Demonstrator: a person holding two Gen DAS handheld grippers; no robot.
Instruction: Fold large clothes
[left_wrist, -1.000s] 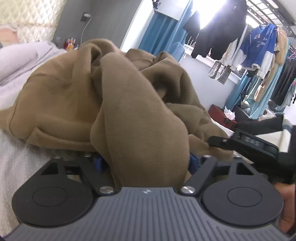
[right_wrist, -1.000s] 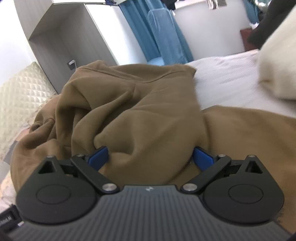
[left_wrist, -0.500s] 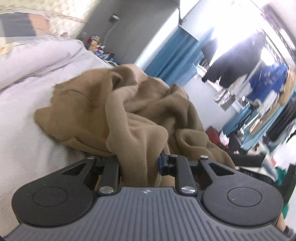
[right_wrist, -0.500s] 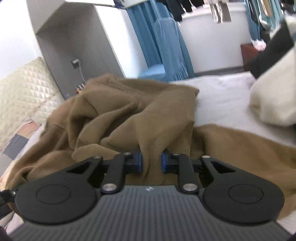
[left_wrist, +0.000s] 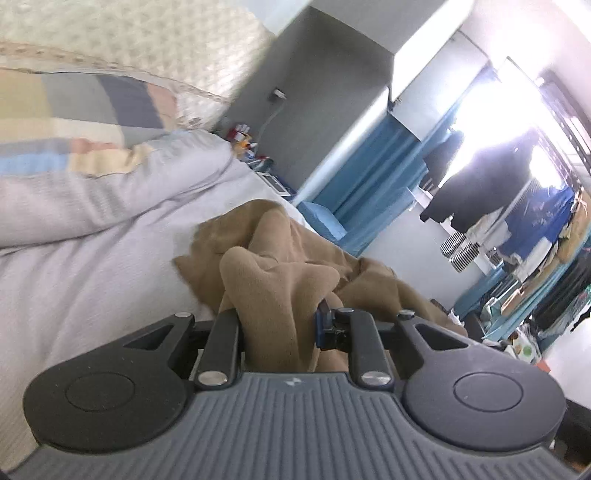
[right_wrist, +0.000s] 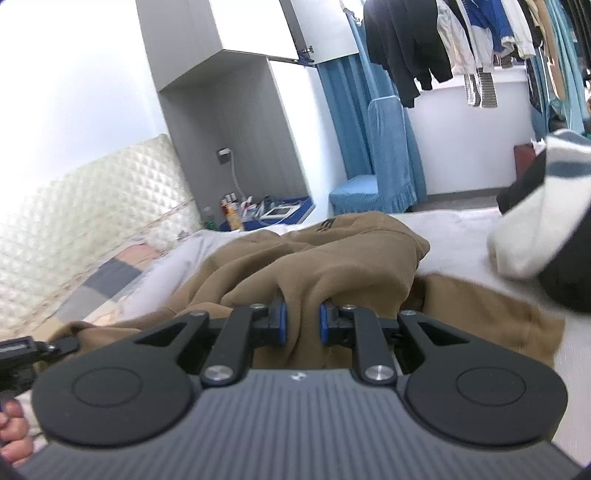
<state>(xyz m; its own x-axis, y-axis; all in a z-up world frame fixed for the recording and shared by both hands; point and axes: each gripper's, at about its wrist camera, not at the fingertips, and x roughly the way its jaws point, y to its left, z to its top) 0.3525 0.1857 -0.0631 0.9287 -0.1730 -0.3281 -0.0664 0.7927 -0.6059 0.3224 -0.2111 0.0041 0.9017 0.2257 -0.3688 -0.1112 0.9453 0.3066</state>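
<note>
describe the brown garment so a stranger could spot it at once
On the pale grey bed below the quilted cream headboard lies a crumpled tan-brown fleece sweatshirt. It is the only brown thing there, beside a white and black garment.

Both sets of jaws, wide apart a second ago, have closed: the left gripper and right gripper now pinch folds of the brown garment, lifted off the bed.

Pale bed, brown garment, cream garment
</note>
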